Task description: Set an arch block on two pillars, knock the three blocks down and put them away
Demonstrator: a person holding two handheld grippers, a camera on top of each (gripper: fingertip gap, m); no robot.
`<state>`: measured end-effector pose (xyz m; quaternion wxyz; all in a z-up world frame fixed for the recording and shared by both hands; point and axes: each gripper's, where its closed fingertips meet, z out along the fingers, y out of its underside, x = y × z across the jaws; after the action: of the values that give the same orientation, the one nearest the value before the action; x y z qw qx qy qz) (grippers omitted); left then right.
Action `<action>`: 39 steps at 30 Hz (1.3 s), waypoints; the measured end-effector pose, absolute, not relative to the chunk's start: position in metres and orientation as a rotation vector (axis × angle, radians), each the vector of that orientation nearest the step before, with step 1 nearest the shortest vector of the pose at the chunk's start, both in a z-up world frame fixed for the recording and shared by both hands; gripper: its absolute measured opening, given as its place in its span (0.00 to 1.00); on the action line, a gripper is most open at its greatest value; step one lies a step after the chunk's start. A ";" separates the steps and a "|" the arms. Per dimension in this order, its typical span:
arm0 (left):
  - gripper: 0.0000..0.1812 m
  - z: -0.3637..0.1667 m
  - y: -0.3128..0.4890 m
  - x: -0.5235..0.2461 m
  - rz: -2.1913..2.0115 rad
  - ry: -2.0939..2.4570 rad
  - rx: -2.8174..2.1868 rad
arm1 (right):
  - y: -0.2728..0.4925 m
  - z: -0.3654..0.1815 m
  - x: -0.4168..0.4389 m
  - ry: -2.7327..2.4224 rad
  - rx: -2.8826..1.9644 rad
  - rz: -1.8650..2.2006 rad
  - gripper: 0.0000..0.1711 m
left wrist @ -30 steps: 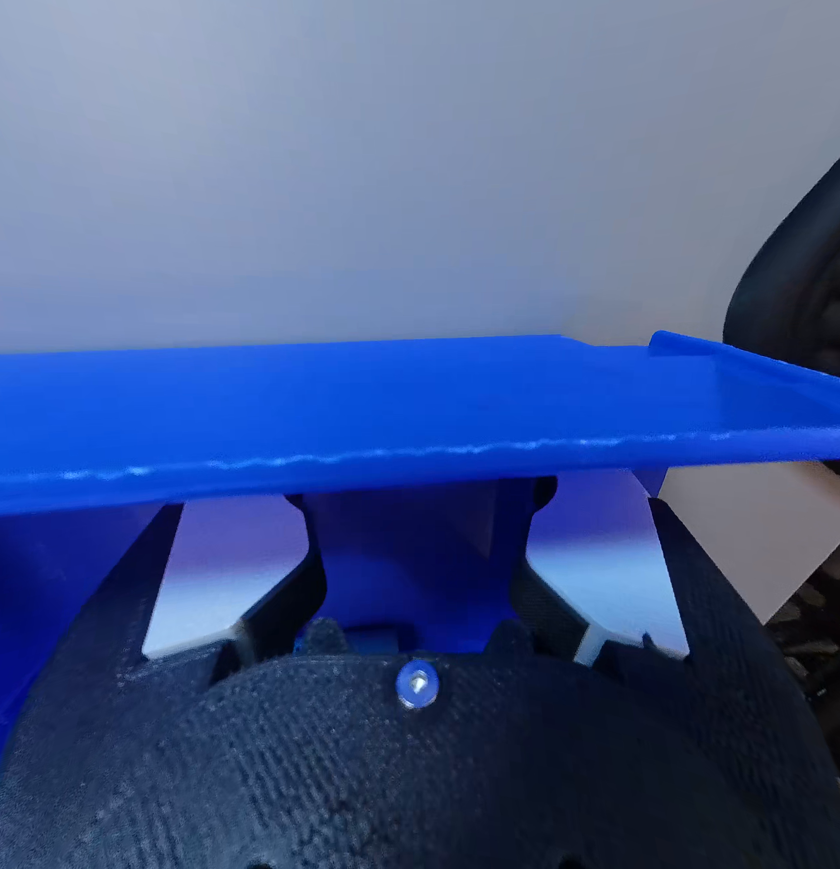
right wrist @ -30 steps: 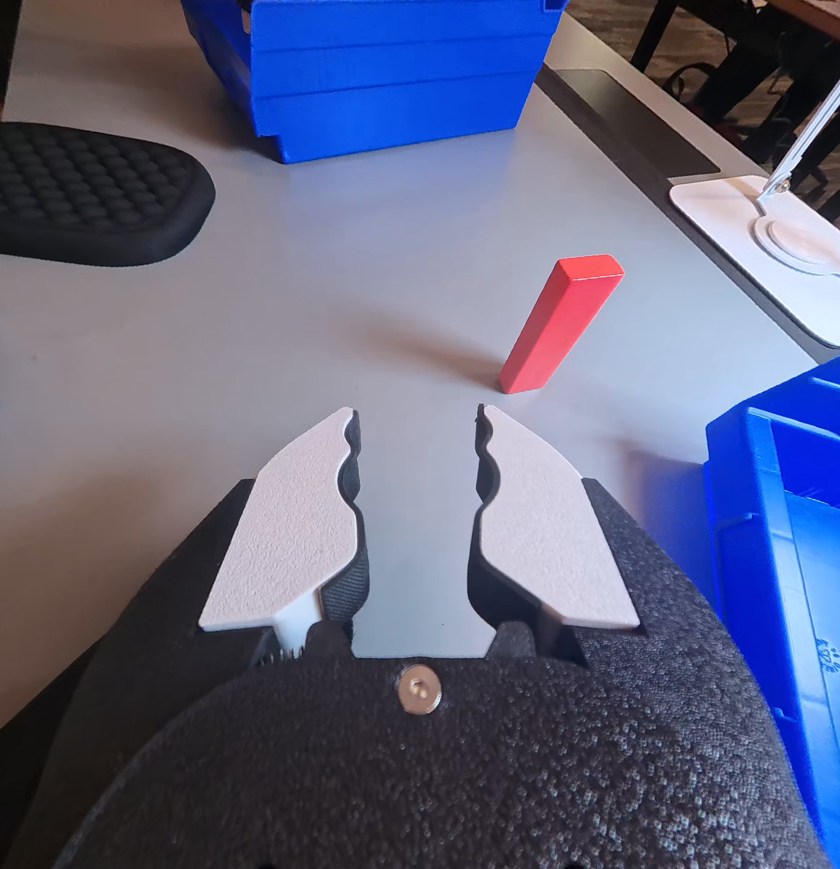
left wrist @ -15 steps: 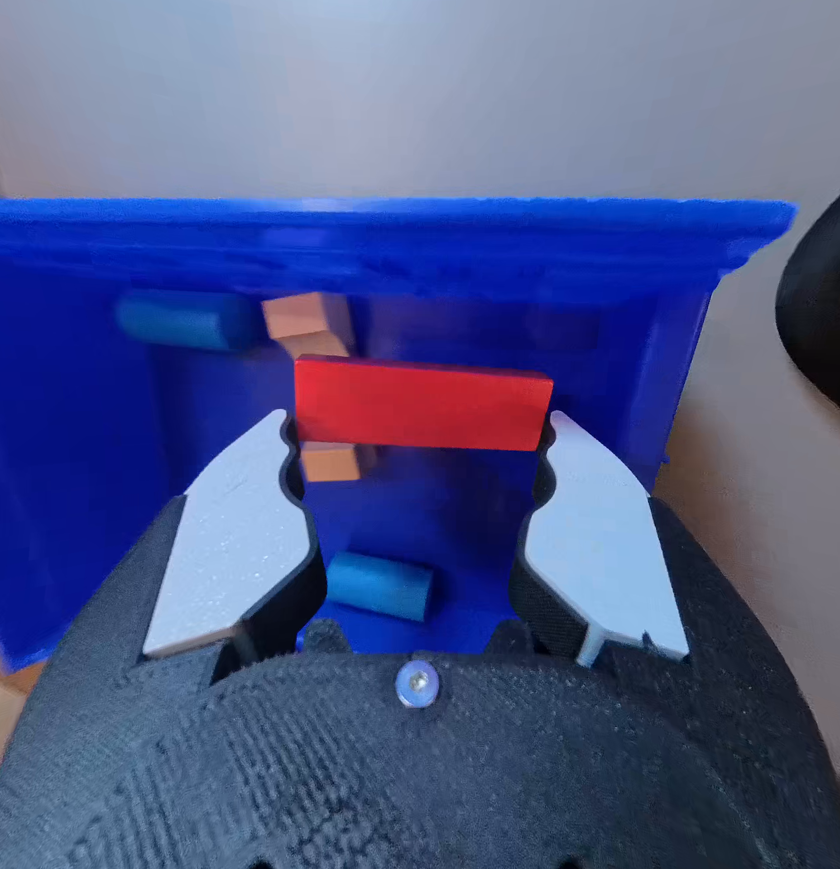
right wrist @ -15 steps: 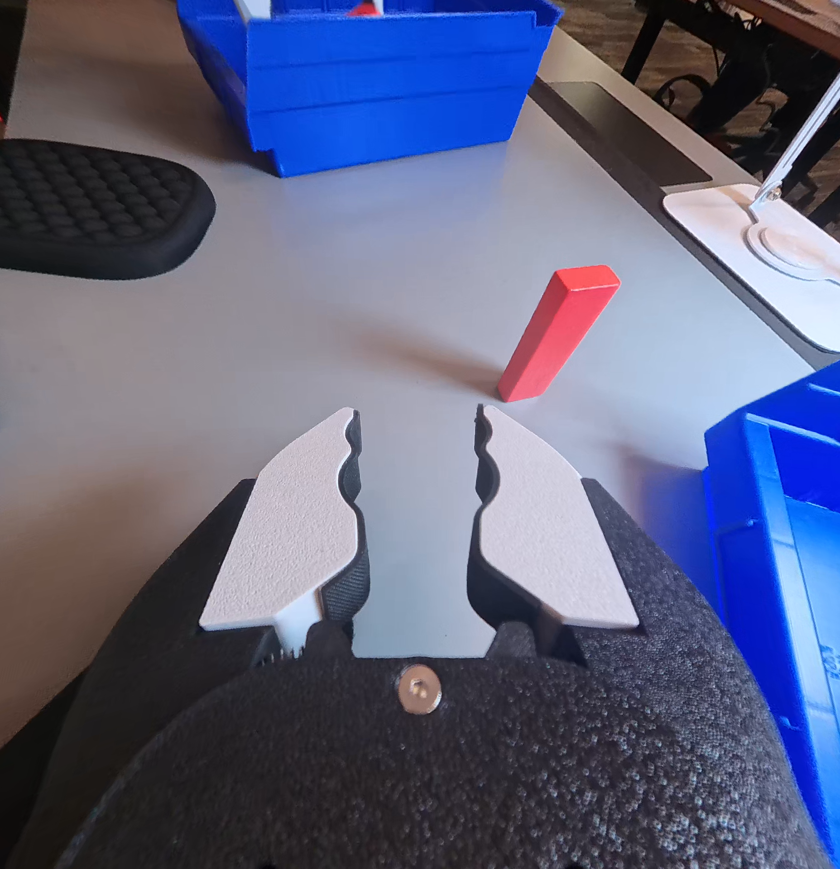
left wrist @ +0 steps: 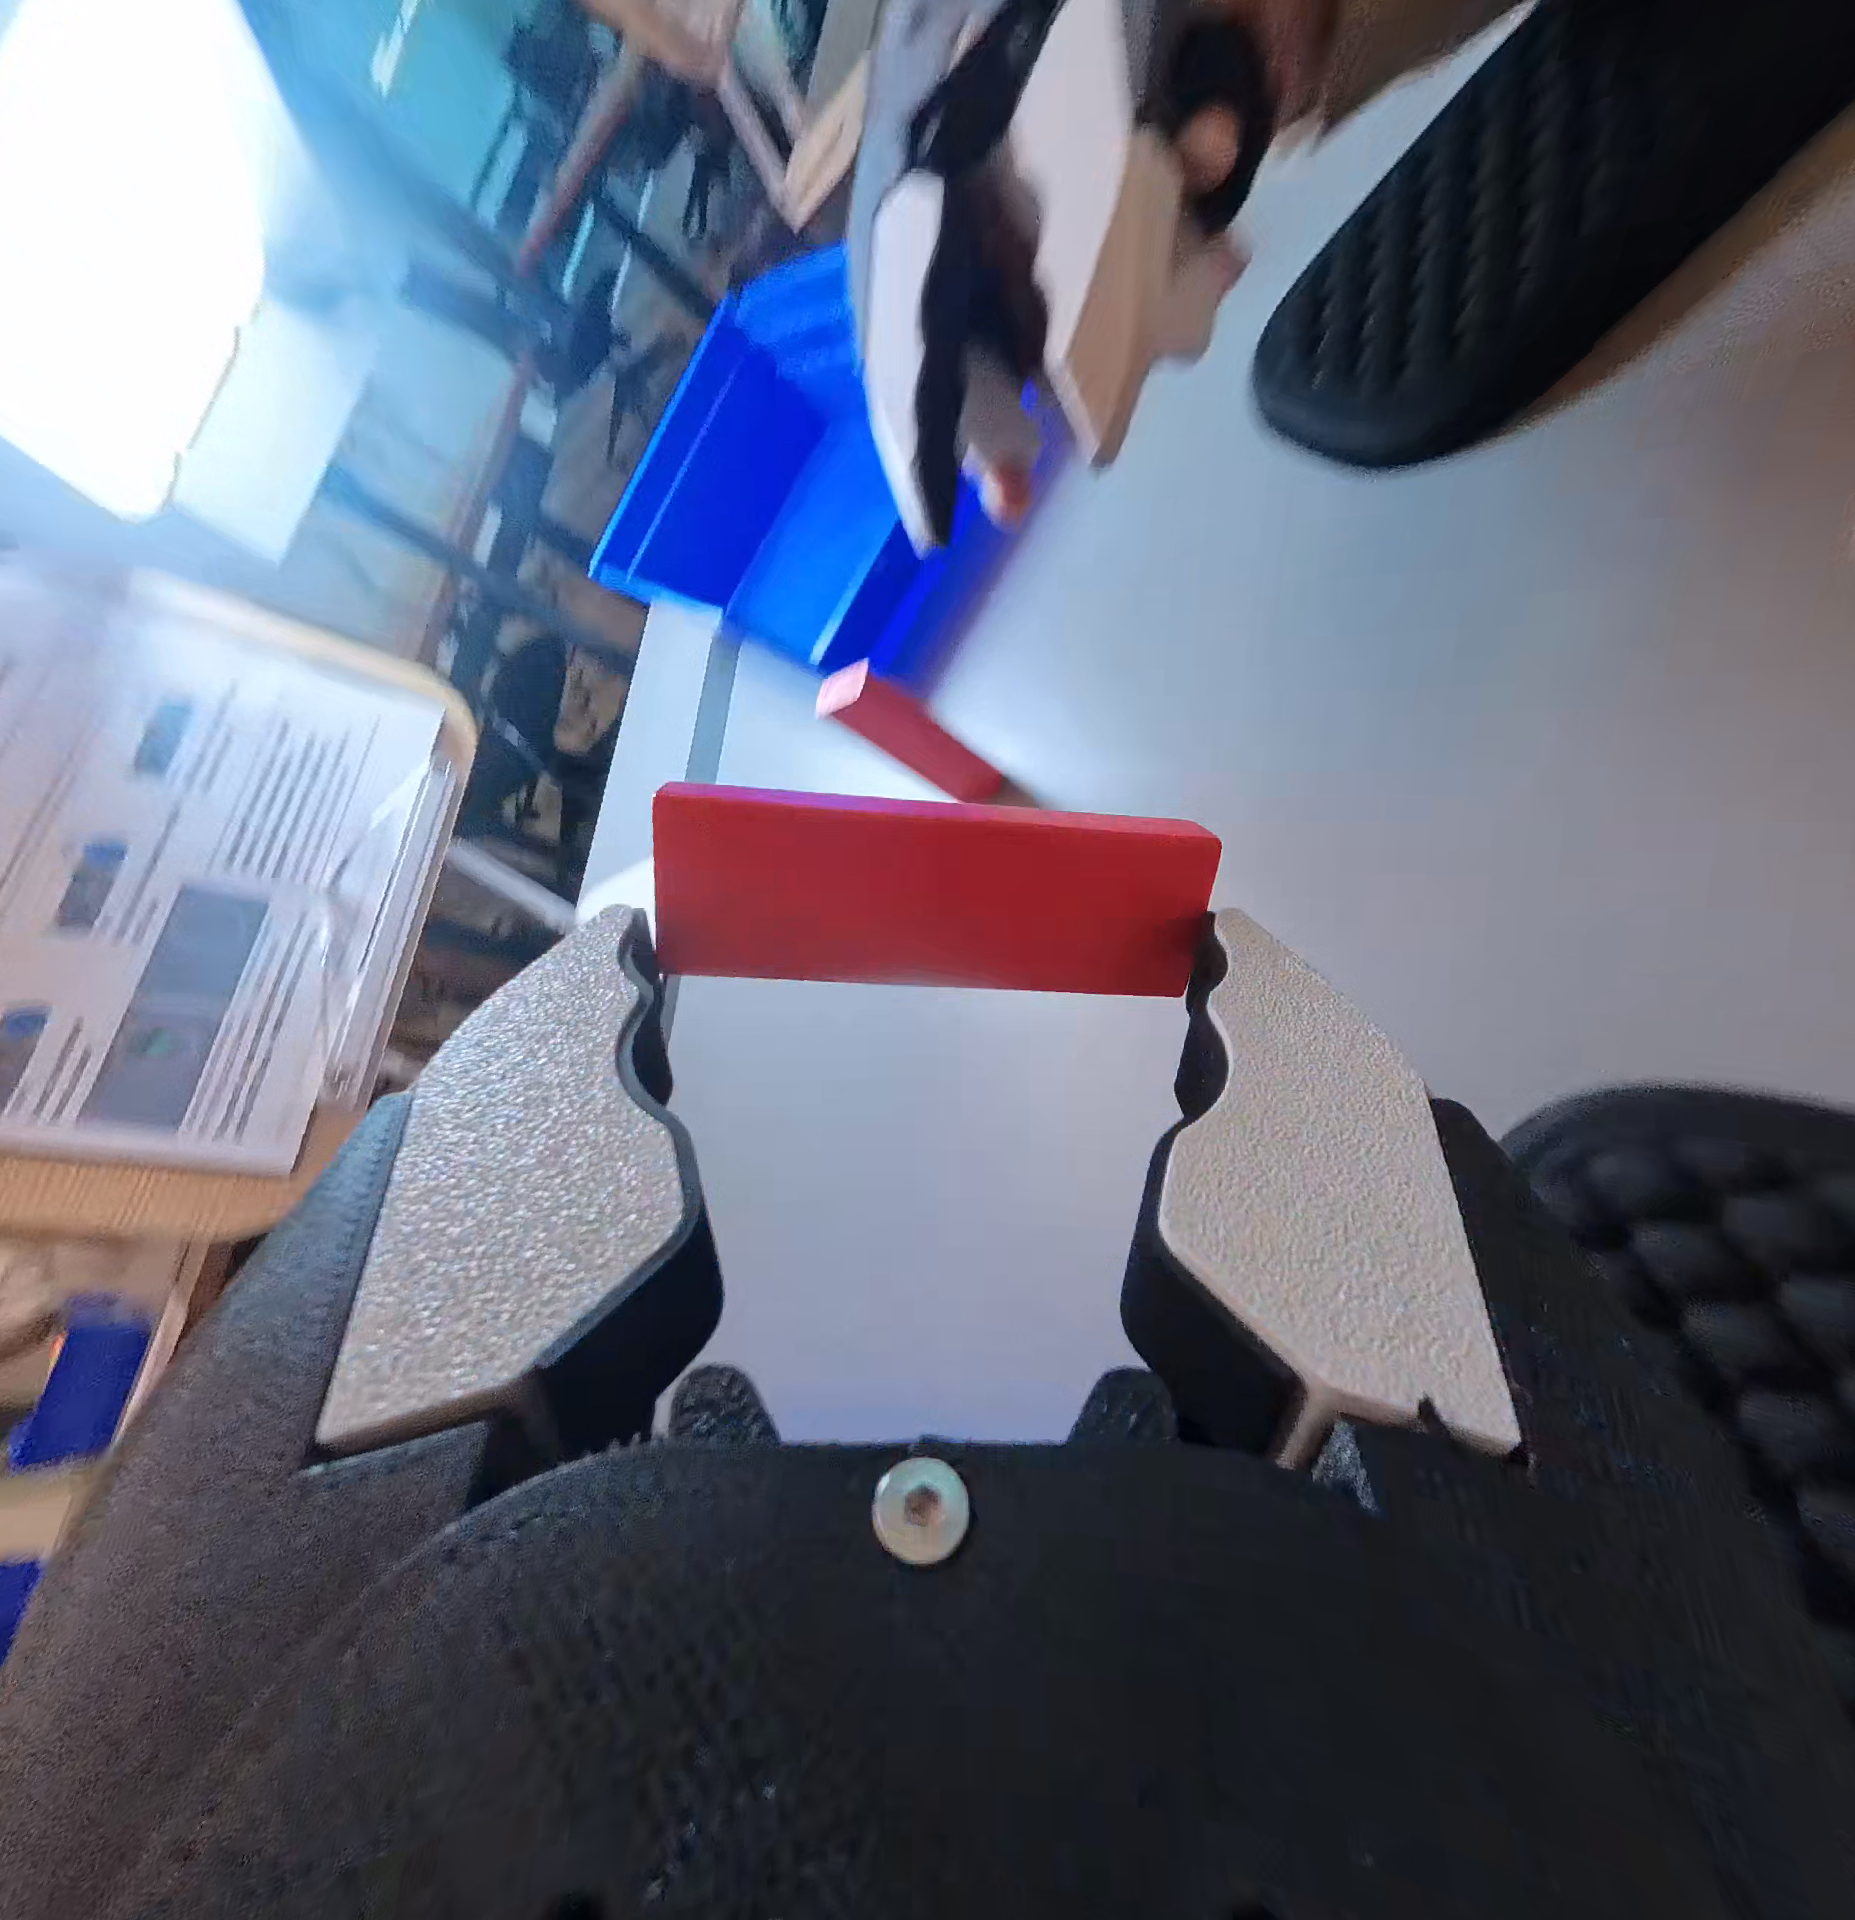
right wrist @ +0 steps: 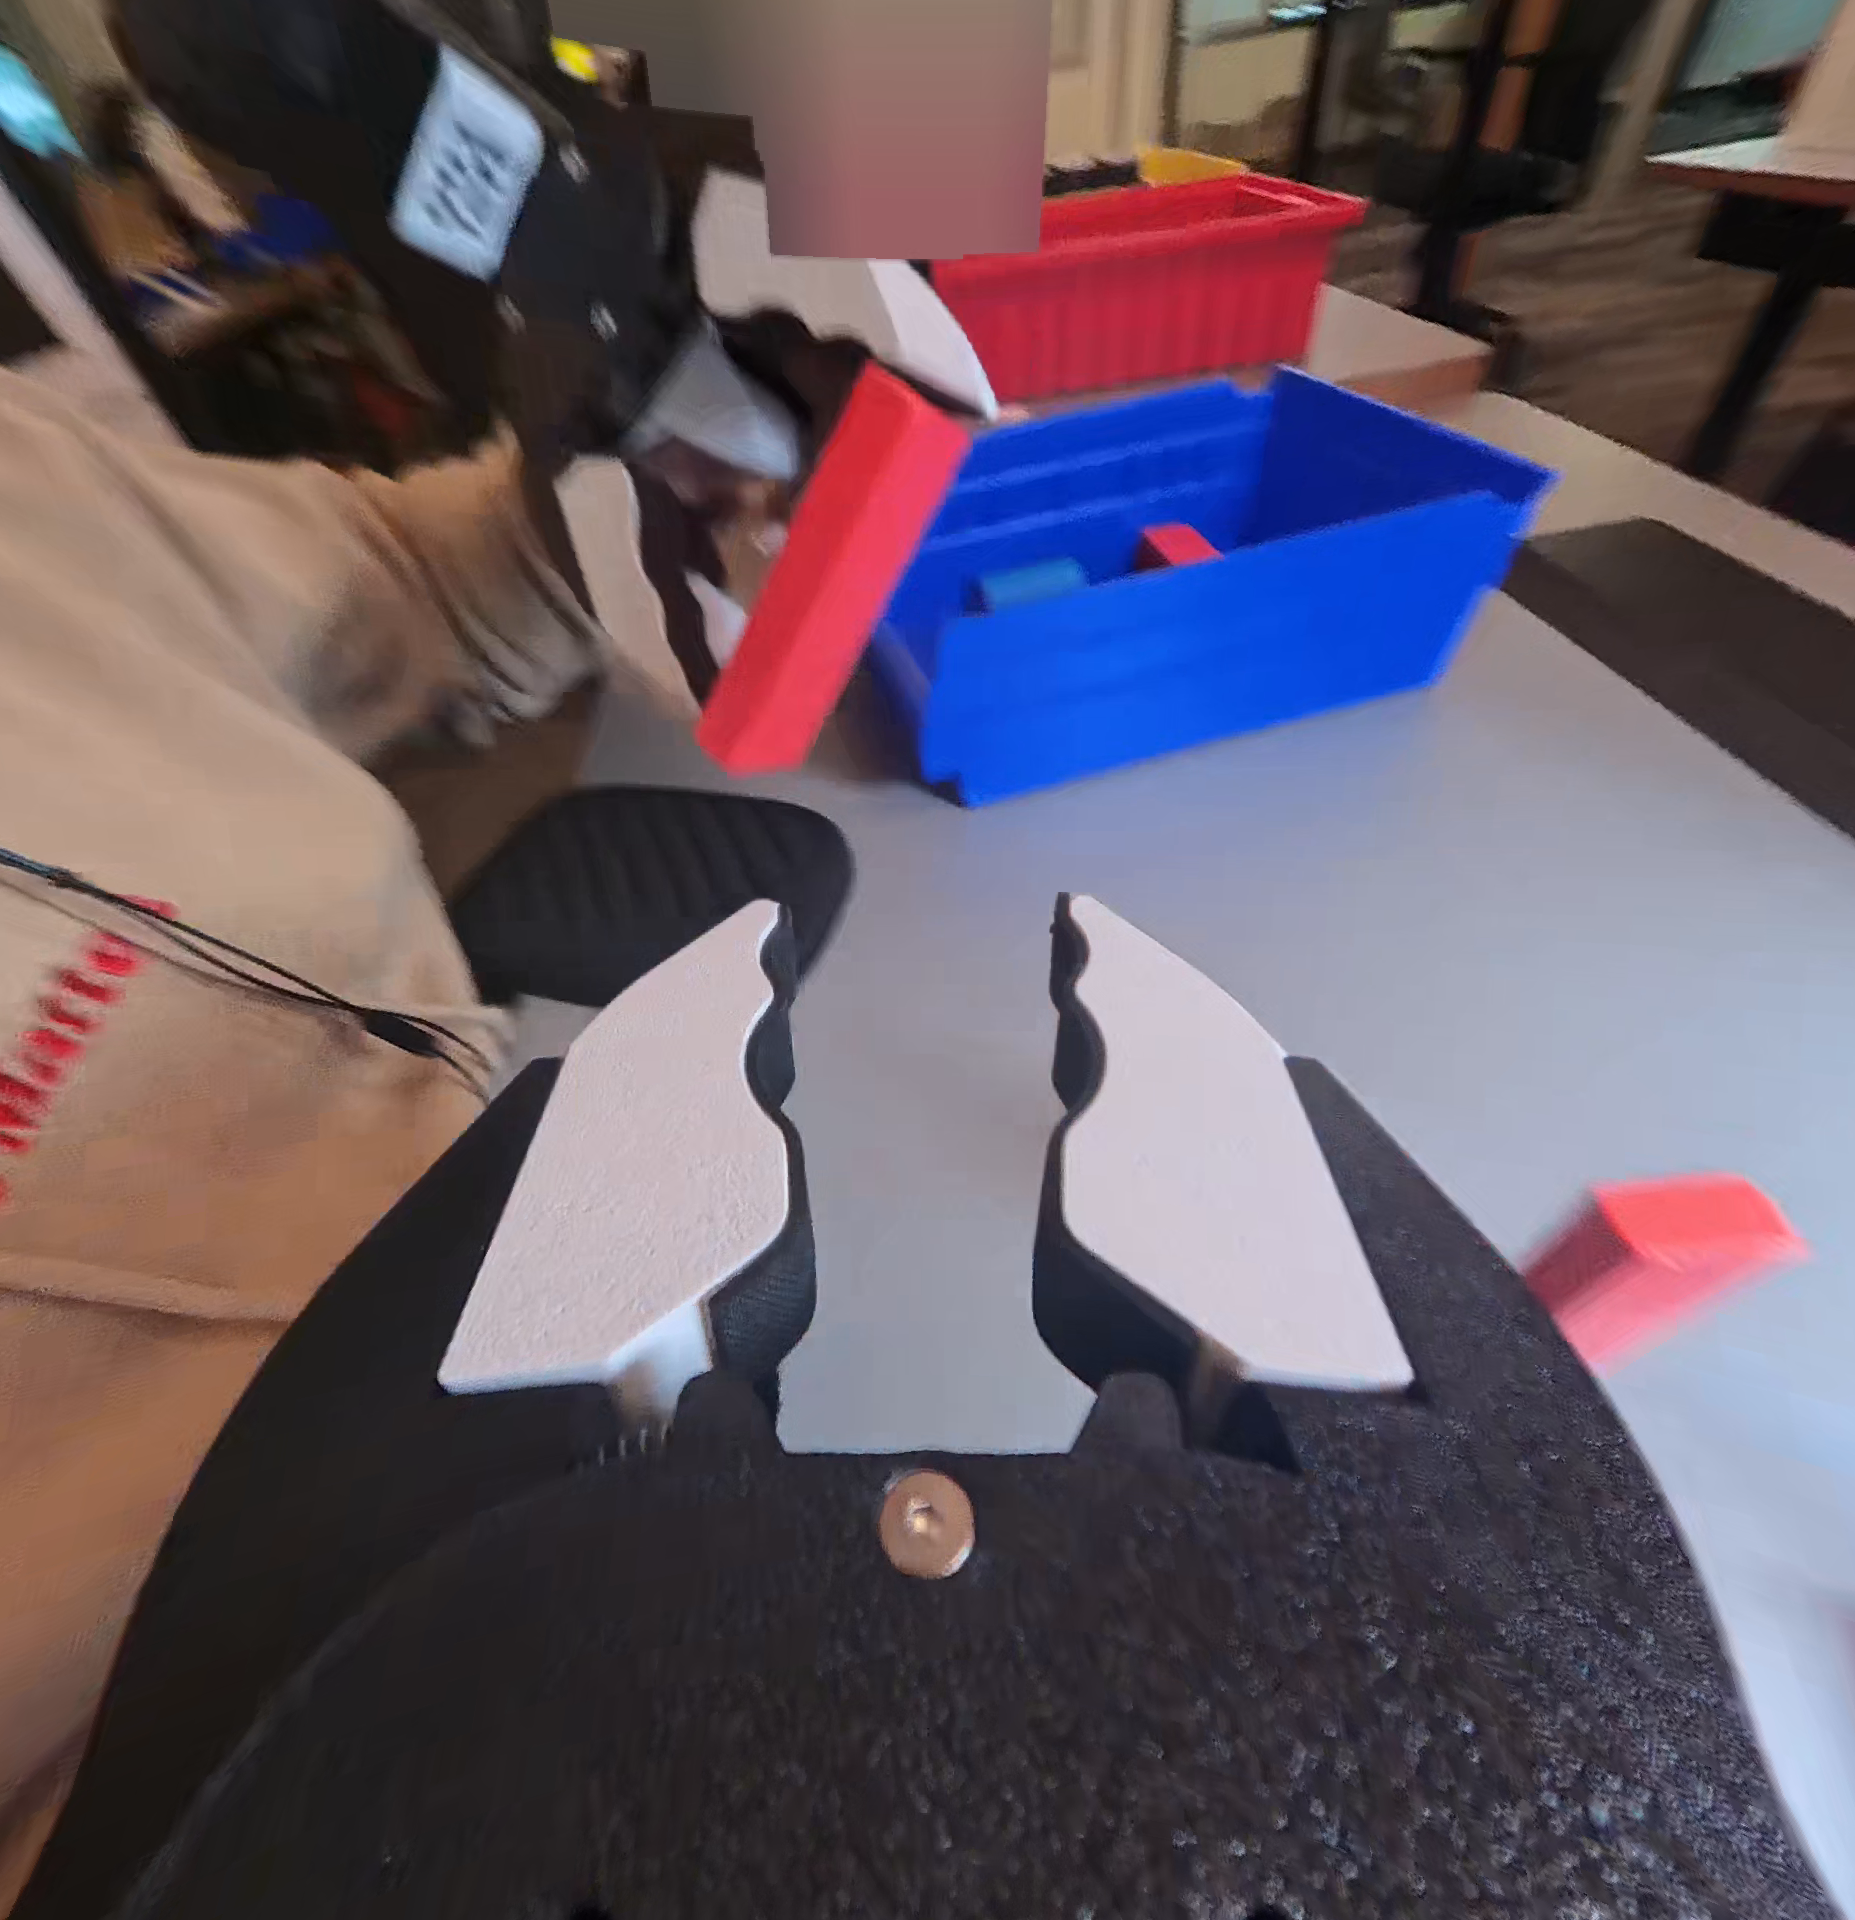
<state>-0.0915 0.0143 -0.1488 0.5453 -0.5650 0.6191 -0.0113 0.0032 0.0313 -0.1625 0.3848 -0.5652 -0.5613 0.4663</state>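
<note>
My left gripper [left wrist: 928, 951] is shut on a flat red block [left wrist: 933, 894], gripped end to end and held in the air above the grey table [left wrist: 1370, 831]. A second red block [left wrist: 907, 732] stands on the table beyond it. My right gripper [right wrist: 918, 925] is open and empty, low over the table. In the right wrist view the left gripper [right wrist: 829, 582] holds its red block [right wrist: 850, 520] tilted beside a blue bin [right wrist: 1214, 665], and the standing red block [right wrist: 1650, 1268] is blurred at lower right. The right gripper [left wrist: 933, 343] shows blurred far off in the left wrist view.
The blue bin holds a blue block [right wrist: 1027, 582] and a red piece [right wrist: 1177, 540]. A red bin [right wrist: 1141, 281] stands behind it. Another blue bin [left wrist: 777, 499] sits at the far table edge. A black padded armrest [right wrist: 642, 883] and a person's beige sleeve [right wrist: 175, 727] are at left. Left tips to right tips: about 11 cm.
My left gripper has lifted the red block out of the blue bin and swung it over the table. My right gripper has turned left, so the standing block now sits at its lower right.
</note>
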 end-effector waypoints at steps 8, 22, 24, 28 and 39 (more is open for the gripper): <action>0.54 -0.159 -0.016 -0.013 -0.243 1.525 -1.064 | -0.025 -0.145 -0.029 -1.491 -1.312 1.794 0.27; 0.47 -0.171 -0.004 -0.024 -0.825 1.181 -1.308 | -0.004 -0.171 -0.039 -1.436 -1.255 1.448 0.20; 0.45 -0.183 0.001 -0.019 -0.914 1.136 -1.390 | -0.002 -0.169 -0.040 -1.404 -1.212 1.388 0.20; 0.32 -0.202 0.005 -0.011 -0.878 1.139 -1.456 | 0.004 -0.171 -0.042 -1.380 -1.169 1.273 0.20; 0.19 -0.230 0.017 -0.012 -0.733 1.184 -1.546 | 0.017 -0.194 -0.030 -1.653 -1.271 1.078 0.25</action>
<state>-0.0118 0.0167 -0.2296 0.5058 -0.6410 0.4909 -0.3038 -0.0301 0.0171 -0.1943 0.3866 -0.4994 -0.6494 0.4236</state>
